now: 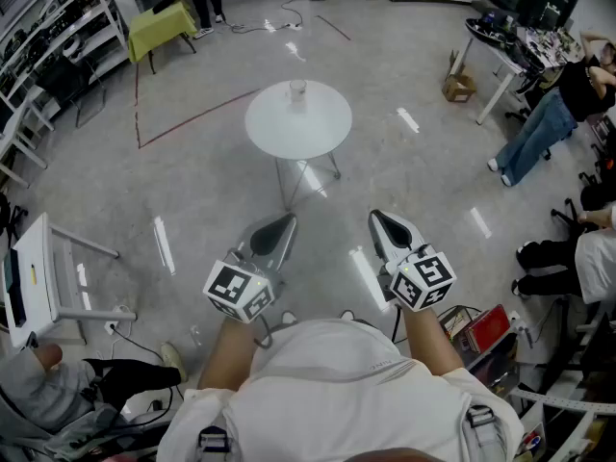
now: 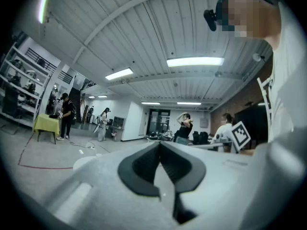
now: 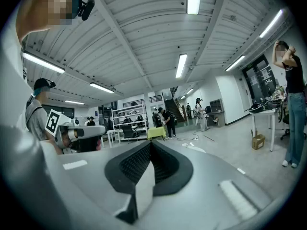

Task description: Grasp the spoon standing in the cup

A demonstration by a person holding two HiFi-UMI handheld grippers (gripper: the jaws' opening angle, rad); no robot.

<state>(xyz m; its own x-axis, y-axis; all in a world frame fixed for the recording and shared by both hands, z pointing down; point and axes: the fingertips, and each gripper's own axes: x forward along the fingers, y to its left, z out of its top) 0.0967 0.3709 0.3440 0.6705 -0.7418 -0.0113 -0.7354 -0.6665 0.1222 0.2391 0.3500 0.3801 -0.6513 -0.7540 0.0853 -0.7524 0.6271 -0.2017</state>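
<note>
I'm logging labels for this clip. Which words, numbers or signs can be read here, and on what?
No readable words or numbers anywhere.
Left gripper: its white marker cube shows black square patterns only, no letters.
Right gripper: its white marker cube shows the same, patterns only.

The left gripper [image 2: 160, 146] has its dark-padded jaws closed together, with nothing between them. Beyond them, a person in black [image 2: 66, 116] stands beside a yellow-green table [image 2: 46, 124]. A marker cube [image 2: 240, 134] shows at the right.
</note>
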